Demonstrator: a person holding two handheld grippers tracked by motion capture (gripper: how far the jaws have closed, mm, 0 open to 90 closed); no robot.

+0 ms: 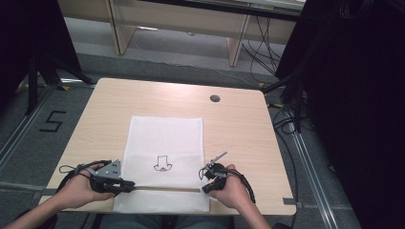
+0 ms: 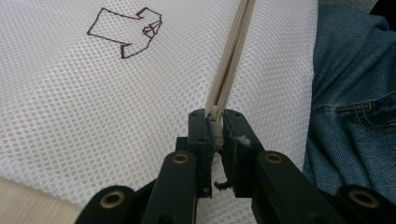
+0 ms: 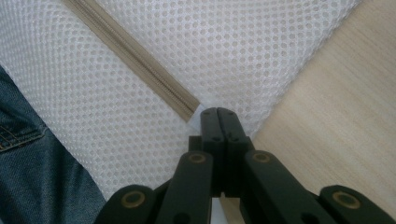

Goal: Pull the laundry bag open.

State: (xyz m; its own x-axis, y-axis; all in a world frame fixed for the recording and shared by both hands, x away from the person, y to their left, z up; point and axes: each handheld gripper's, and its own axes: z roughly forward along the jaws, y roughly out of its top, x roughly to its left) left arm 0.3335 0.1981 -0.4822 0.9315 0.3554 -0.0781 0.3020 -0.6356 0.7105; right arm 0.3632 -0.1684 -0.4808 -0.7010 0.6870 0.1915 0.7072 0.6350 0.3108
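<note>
Both grippers clamp the bag's [image 1: 165, 138] zipper [image 2: 231, 60], left gripper [image 2: 218, 122] on its slider end, right gripper [image 3: 217, 112] anchoring the far end, probably to tension it.

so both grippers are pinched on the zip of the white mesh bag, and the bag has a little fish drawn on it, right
Not a fish: the drawing is a small shirt outline, clear in the left gripper view. The rest holds: the left gripper and right gripper are pinched at opposite ends of the zip on the white mesh bag.

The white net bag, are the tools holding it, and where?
Yes. The left tool pinches the beige zipper at one end of the white net bag; the right tool pinches the bag's edge at the zipper's other end.
</note>
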